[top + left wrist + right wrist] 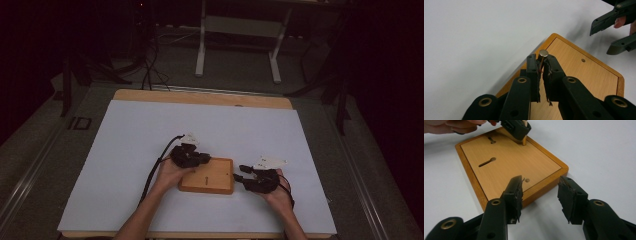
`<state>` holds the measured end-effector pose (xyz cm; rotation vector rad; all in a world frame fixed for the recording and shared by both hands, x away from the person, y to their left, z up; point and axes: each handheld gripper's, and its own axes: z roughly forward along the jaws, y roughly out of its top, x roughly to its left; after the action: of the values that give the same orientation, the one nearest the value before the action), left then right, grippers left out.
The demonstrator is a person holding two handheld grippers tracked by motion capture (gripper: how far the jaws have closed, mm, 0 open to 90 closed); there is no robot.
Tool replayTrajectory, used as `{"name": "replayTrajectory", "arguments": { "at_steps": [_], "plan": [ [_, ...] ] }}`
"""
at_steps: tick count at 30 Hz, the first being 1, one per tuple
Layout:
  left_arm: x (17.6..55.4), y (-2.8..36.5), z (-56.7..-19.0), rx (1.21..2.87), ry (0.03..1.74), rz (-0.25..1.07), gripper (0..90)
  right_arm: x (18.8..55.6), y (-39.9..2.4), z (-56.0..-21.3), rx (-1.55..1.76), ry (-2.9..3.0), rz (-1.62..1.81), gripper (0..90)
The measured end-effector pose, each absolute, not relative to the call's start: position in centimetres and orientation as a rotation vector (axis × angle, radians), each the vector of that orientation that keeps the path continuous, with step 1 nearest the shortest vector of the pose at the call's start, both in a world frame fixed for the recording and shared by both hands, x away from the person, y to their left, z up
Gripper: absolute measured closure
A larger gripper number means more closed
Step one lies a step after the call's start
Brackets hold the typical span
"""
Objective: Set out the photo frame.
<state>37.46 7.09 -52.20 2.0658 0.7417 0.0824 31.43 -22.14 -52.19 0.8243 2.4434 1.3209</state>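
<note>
A flat wooden board [207,176] with a raised rim lies on the white table near the front. My left gripper [542,60] is shut on a small metal peg [543,53] over the board's far left corner. In the right gripper view the peg [524,140] stands upright with its lower end at the board [511,162], held by the left gripper [517,128]. My right gripper [540,180] is open at the board's right edge, nothing between its jaws. In the high view the left gripper [199,159] and right gripper [241,173] flank the board.
The board has a small round hole [527,180] near its right edge and a keyhole-shaped slot [486,162] in the middle. A white sheet [150,130] covers the tabletop. A white desk frame [240,40] stands on the floor beyond the table.
</note>
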Motion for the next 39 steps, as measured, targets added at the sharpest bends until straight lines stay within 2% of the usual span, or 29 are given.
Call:
{"name": "replayTrajectory", "arguments": {
  "at_steps": [14, 20, 39],
  "plan": [
    [38.3, 7.4, -52.3, 2.055, 0.748, 0.02, 84.2, 30.7, -22.2, -51.7, 0.781, 2.43, 1.379, 50.7],
    [38.6, 7.5, -52.4, 2.033, 0.765, -0.006, 84.4, 30.5, -22.1, -51.7, 0.755, 2.45, 1.37, 46.0],
    [39.5, 7.6, -52.5, 2.006, 0.799, -0.073, 85.4, 29.7, -21.2, -51.8, 0.651, 2.516, 1.342, 19.6]
  ]
}}
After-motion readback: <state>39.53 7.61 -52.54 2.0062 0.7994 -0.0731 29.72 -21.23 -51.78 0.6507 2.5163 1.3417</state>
